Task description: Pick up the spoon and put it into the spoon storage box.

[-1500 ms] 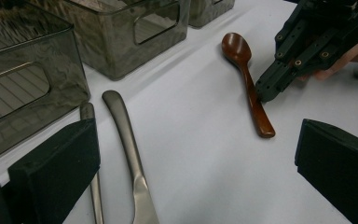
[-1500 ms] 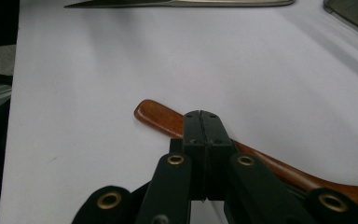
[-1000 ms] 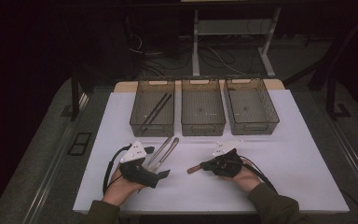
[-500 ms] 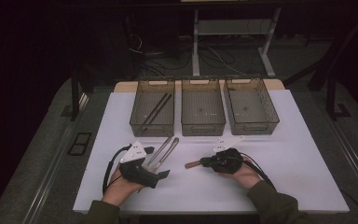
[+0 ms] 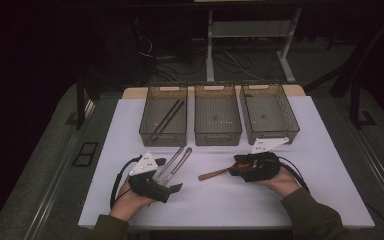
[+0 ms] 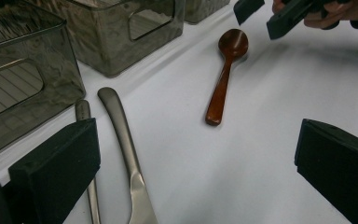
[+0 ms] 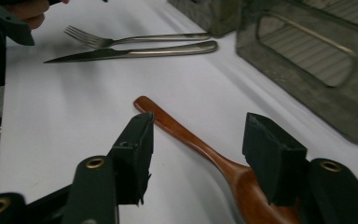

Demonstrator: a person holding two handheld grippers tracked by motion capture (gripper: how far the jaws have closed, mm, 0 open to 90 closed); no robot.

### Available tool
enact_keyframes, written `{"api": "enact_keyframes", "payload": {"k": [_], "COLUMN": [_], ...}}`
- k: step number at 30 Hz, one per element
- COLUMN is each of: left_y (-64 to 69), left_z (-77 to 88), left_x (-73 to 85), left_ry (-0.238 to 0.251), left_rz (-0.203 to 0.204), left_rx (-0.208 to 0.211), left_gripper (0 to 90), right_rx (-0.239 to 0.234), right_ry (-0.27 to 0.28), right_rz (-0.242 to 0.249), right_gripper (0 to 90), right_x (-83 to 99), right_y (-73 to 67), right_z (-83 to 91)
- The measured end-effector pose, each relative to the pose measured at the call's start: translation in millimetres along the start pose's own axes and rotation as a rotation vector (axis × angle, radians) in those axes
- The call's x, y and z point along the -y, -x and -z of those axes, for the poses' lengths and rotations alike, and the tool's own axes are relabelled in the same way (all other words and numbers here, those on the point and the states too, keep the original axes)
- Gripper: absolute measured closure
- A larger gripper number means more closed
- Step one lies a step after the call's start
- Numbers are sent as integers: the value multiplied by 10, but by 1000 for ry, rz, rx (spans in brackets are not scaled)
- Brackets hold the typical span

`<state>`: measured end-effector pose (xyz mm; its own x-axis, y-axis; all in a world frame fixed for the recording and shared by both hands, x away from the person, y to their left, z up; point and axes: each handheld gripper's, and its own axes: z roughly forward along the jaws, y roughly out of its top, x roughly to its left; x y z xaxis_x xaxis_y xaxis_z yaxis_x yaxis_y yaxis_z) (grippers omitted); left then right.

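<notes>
A brown wooden spoon [image 7: 186, 137] lies flat on the white mat [image 5: 220, 200], handle pointing left. My right gripper [image 7: 198, 135] hovers over its bowl end [image 5: 240, 162]. Its jaws have just been opening and stand either side of the spoon without pressing it. In the high view my right gripper [image 5: 235, 167] points left. My left gripper [image 6: 196, 140] is open and rests low on the mat. A steel knife [image 6: 123, 140] and fork [image 6: 83, 112] lie by its left jaw. The spoon [image 6: 221, 79] lies farther off in the left gripper view.
Three clear bins stand in a row at the back of the mat. The left bin [image 5: 162, 137] holds chopsticks [image 5: 167, 119]. The middle bin [image 5: 217, 136] and right bin [image 5: 272, 135] look bare inside. The knife and fork [image 5: 177, 159] lie side by side beside my left gripper [image 5: 167, 175].
My right gripper has shifted a little right and up off the mat, and the spoon stays lying on the mat. The left hand has kept still.
</notes>
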<state>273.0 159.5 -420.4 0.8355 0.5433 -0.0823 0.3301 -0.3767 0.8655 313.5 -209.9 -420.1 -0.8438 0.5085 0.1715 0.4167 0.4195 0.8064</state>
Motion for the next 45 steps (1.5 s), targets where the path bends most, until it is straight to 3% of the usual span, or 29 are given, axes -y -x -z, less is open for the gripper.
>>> {"api": "enact_keyframes", "payload": {"k": [10,19,26,33,45], "left_y": [-4,-5,-6,-7,-7], "left_z": [-2,-5,-9,-13,-17], "left_x": [10,11,11,13,14], "left_ry": [5,3,0,-2,-5], "left_rz": [1,0,1,1,-1], "left_rx": [3,7,8,10,11], "left_gripper": [0,0,0,0,0], "right_rx": [92,148,138,114,95], "right_ry": [14,-27,-72,-105,-139], "right_rz": [-64,-136,-149,-124,-94], "right_gripper": [291,319,358,401,468], "right_x": [82,197,240,240,246], "right_y": [269,493,552,525,489], "right_z": [241,263,149,28,-26]}}
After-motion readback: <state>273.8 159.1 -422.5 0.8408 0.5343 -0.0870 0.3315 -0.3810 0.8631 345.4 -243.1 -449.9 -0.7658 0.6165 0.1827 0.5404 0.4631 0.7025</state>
